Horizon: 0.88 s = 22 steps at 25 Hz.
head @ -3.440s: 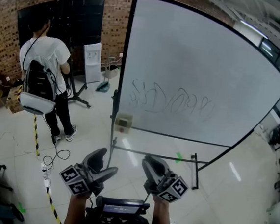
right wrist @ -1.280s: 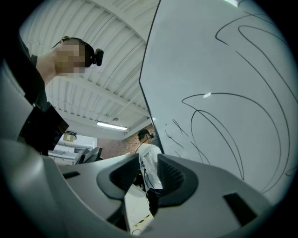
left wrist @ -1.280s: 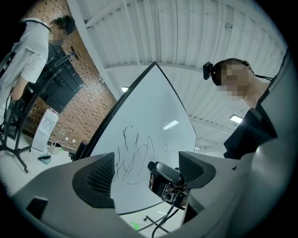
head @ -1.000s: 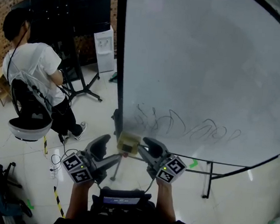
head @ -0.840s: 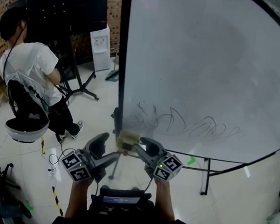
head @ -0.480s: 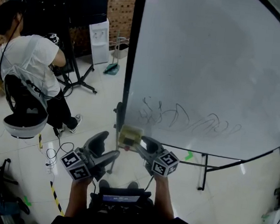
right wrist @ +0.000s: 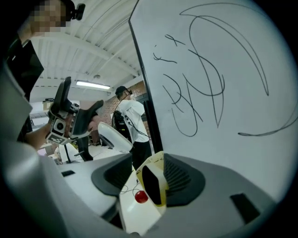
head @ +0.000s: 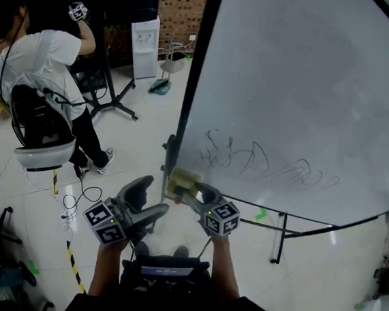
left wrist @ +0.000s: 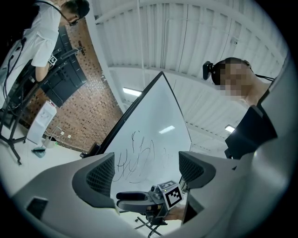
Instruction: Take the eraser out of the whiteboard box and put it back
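Yellowish whiteboard box [head: 182, 181] at the whiteboard's [head: 310, 94] 7 o'clock corner sits between the right gripper's [head: 185, 191] spread jaws, just opened wider; the left gripper's [head: 150, 199] jaws gape empty.

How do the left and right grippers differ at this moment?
The right gripper reaches the yellow box at the whiteboard's lower corner; the left gripper hangs short of it. The box stands between the right jaws, which have just been opening; nothing stands between the left ones. Both are open.
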Available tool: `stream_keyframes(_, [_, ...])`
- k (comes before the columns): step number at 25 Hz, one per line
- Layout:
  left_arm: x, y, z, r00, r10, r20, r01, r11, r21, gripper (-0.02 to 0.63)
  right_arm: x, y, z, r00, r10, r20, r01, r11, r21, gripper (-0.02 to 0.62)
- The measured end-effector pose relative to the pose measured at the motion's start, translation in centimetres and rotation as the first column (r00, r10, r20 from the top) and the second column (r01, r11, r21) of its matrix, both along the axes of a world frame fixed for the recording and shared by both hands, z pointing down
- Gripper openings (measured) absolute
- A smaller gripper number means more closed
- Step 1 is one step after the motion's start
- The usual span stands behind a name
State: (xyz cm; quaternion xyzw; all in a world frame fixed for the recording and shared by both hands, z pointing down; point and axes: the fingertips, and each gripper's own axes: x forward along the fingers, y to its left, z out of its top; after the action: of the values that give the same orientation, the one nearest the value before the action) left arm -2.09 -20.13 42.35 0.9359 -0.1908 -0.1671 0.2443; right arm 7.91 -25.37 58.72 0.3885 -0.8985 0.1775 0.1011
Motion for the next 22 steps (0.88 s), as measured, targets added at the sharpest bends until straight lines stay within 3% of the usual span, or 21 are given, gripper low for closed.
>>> stream_keyframes(22, [-0.6, -0.5, 0.9, 1.000, -0.013, 0.025, 0.013, 1.000, -0.018, 0.430, -1.2, -1.7, 4.1, 0.985, -0.018, -0.171, 0.013, 0.999, -0.029, 0.241])
